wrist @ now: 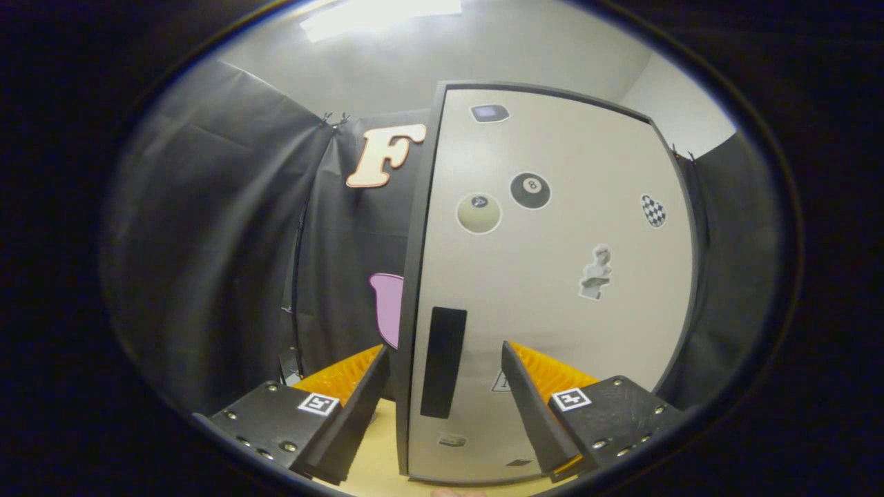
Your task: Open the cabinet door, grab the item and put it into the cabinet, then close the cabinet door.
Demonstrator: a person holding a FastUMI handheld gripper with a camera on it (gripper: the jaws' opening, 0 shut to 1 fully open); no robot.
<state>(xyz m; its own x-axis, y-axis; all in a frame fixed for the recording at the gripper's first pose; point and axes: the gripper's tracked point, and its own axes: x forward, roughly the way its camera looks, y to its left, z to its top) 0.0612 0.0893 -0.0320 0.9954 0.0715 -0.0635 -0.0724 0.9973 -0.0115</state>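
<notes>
Jaws of the gripper stand wide, straddling the free edge and black recessed handle of the pale, stickered cabinet door, likely rigid, light-swinging, best gripped there.

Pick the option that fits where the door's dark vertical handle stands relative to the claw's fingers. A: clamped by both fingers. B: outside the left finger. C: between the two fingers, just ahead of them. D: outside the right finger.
C: the dark handle on the cabinet door stands in the gap of the open claw, just ahead of its fingers, and neither finger presses on it.
</notes>
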